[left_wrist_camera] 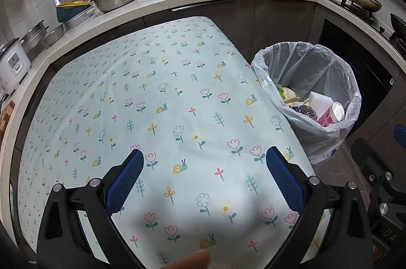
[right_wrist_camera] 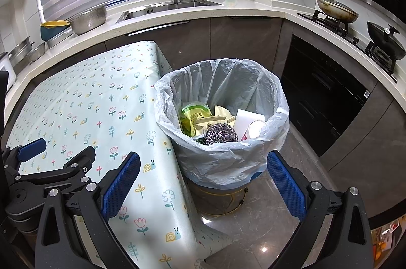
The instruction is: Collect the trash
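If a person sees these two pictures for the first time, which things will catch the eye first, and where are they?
First comes the trash bin, lined with a pale plastic bag, on the floor at the right edge of the table; inside lie a metal scouring ball, yellow-green packets and a white cup. Next is the flower-and-snail tablecloth over the table. The left gripper and right gripper have open, empty blue jaws.
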The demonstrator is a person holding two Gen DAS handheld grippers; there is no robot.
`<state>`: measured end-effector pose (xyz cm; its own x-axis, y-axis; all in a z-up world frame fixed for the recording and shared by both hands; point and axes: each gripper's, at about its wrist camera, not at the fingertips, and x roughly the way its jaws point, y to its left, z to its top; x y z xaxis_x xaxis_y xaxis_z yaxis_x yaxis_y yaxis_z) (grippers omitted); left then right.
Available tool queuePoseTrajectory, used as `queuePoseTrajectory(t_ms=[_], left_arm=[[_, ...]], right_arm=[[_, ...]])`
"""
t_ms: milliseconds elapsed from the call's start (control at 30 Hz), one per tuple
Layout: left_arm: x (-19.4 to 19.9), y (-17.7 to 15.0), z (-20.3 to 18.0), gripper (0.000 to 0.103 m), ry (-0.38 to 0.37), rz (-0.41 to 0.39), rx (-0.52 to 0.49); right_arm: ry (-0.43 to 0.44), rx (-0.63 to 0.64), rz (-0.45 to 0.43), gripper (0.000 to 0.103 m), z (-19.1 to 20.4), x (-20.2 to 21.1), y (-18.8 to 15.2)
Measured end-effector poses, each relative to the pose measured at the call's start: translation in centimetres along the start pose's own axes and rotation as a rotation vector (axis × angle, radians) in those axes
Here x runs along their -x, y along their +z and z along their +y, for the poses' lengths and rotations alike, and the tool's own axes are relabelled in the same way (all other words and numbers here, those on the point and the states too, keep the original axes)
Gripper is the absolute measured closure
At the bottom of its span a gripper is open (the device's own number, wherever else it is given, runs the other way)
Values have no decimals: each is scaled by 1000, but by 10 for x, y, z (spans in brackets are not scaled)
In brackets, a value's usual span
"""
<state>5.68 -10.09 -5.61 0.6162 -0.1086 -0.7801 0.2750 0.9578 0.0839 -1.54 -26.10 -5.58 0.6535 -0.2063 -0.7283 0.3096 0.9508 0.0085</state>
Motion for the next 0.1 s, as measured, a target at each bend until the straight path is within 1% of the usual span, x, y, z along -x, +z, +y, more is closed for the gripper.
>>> queuePoseTrajectory(t_ms=[100], left_arm=[[-1,0,-1,10,-15,0,-8]], right_arm=[[-3,-6,-4,7,-2,1,-1]])
